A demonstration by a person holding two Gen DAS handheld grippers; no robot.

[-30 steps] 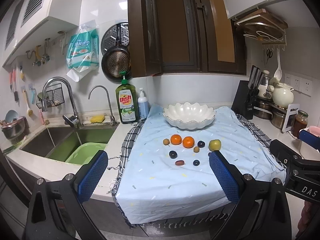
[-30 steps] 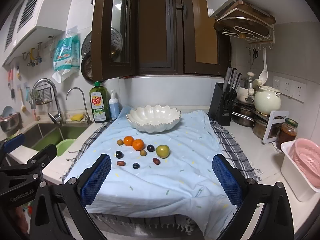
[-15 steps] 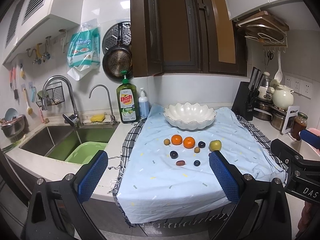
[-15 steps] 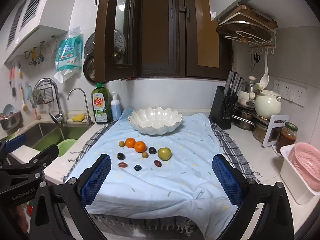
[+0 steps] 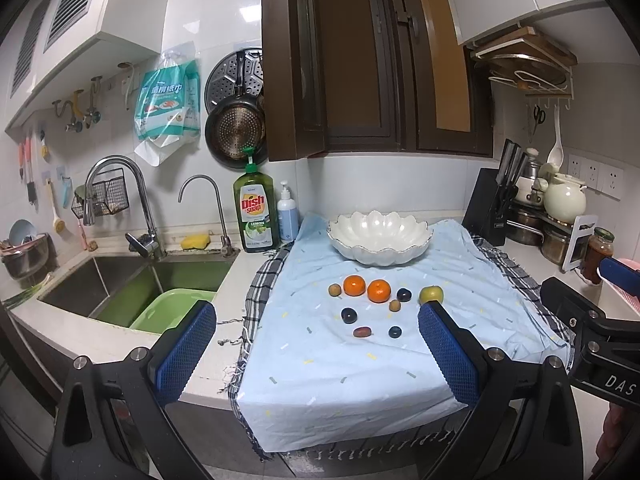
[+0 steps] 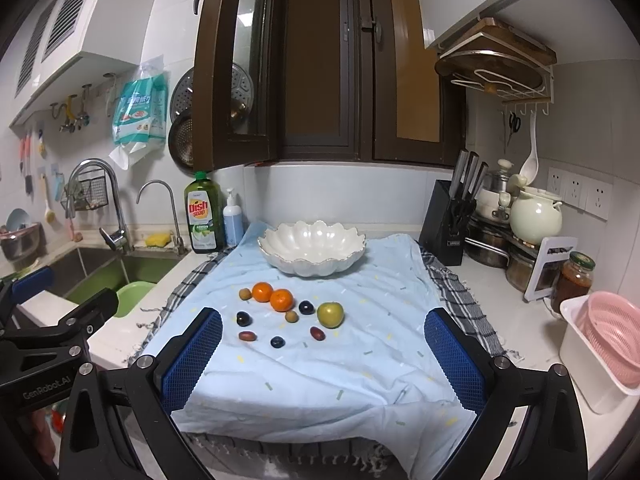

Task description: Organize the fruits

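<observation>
Only both grippers' wide-open, empty fingers hide cloth edges; small dark fruits stay unidentifiable.

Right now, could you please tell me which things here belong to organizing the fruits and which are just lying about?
Job: two orange tangerines, green apple, small dark plums, white scalloped ceramic bowl, pale blue cloth.

Lying about: green dish soap bottle, black knife block, pink plastic colander.
</observation>
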